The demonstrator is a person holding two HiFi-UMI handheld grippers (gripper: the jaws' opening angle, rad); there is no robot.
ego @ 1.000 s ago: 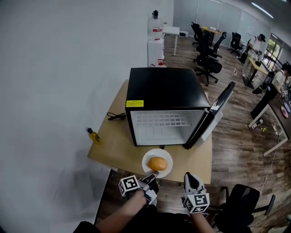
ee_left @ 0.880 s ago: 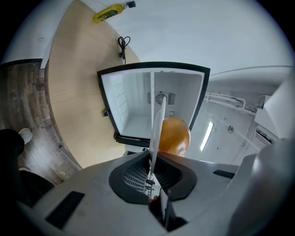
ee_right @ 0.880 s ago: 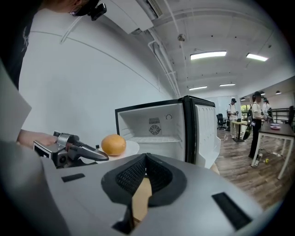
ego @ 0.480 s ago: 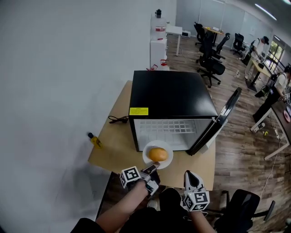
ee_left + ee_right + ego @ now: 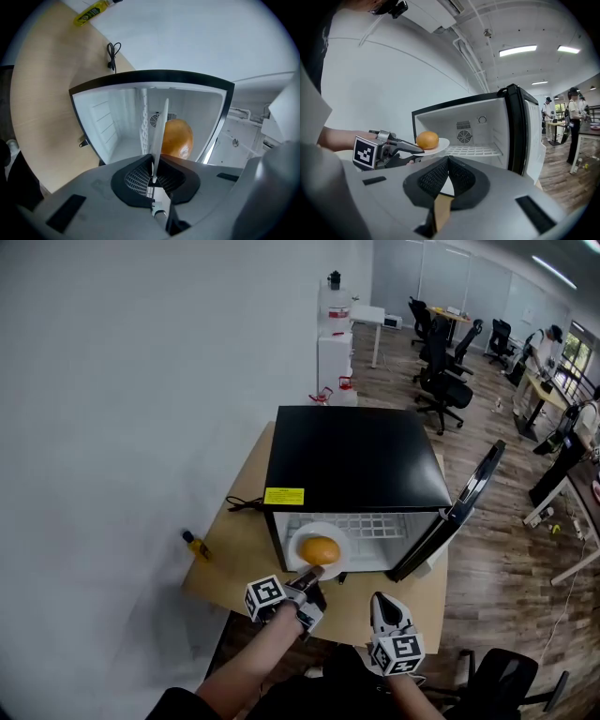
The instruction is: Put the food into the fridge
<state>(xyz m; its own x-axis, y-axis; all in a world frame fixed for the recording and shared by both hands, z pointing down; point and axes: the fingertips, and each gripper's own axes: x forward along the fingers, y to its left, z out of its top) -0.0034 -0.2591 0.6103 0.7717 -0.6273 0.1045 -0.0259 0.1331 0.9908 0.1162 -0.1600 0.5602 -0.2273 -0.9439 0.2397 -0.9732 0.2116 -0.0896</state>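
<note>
Food (image 5: 321, 549): one round orange piece on one white plate (image 5: 298, 538), at the mouth of the one open fridge (image 5: 356, 456). Left gripper (image 5: 314, 573) pinches the plate rim. Right gripper (image 5: 382, 599) has its jaws pressed together, empty. One yellow label (image 5: 283, 496), print unreadable.

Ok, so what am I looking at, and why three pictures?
No robot here: a person holds a two-jaw gripper in each hand. One picture comes from a camera on the person's head, looking down; the other two from cameras riding on the grippers. A small black fridge stands, door open, on the wooden table, with a yellow bottle and a black cable beside it. The left gripper clamps the rim of a white plate carrying a round orange food, at the fridge's opening. The right gripper is shut and empty.
</note>
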